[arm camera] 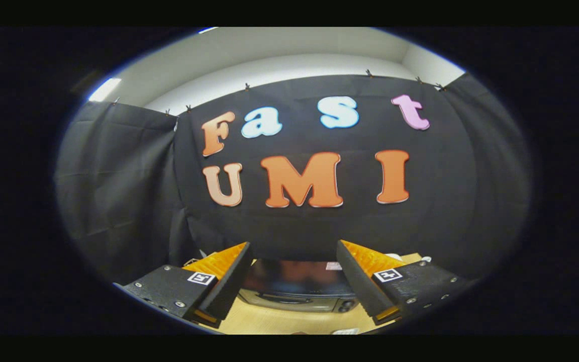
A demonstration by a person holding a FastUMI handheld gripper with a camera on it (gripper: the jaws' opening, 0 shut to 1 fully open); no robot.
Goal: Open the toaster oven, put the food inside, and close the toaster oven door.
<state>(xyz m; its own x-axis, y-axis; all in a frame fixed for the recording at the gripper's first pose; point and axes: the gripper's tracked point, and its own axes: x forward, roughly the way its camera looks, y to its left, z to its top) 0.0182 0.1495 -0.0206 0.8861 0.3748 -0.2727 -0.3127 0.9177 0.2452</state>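
No readable writing showed on the one dark, glossy-topped toaster oven (297,289), though a small pale label on it was too blurred to make out. The tongs (292,281) stood wide apart, holding nothing. The oven sat on the pale wooden desk (269,322), just ahead of and below the two fingers, seen between them.

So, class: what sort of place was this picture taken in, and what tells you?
Probably a staged recording booth, not a home kitchen: black cloth clipped up as walls, a toaster oven on a bare wooden table, and the open gripper held above it.
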